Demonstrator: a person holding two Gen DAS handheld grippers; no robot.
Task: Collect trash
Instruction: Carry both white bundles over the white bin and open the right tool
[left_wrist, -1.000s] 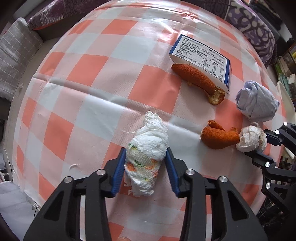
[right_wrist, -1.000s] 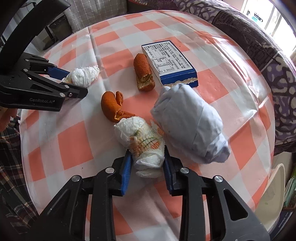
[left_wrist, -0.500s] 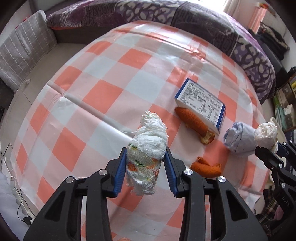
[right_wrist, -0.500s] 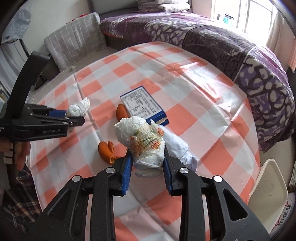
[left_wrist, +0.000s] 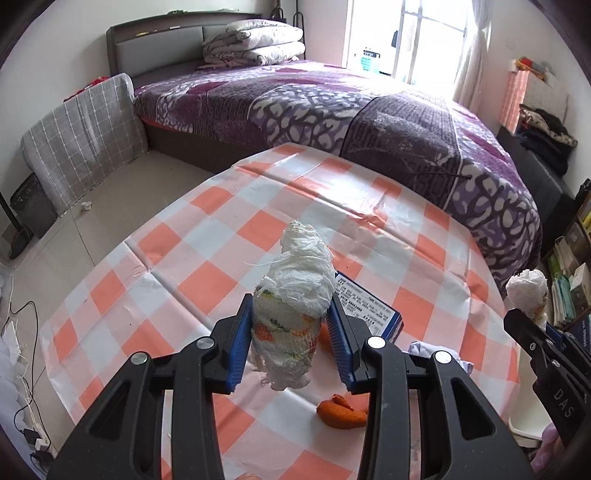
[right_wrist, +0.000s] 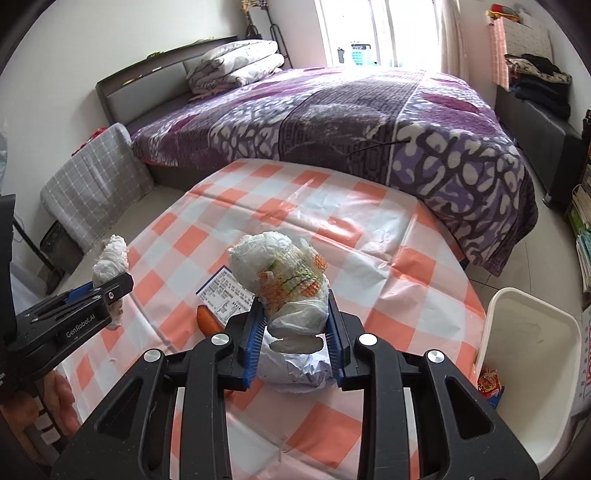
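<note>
White bin (right_wrist: 532, 373) beside checked table (right_wrist: 369, 229), red wrapper (right_wrist: 489, 382) inside.

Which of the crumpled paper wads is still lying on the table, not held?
The pale bluish paper wad, lying on the checked tablecloth just beyond the right hand-held gripper. The two white printed wads are each clamped in a gripper, off the table.

My left gripper (left_wrist: 291, 341) clamps a tissue wad (left_wrist: 291, 314) above the checked table (left_wrist: 207, 273); a box (left_wrist: 369, 314) lies below.
</note>
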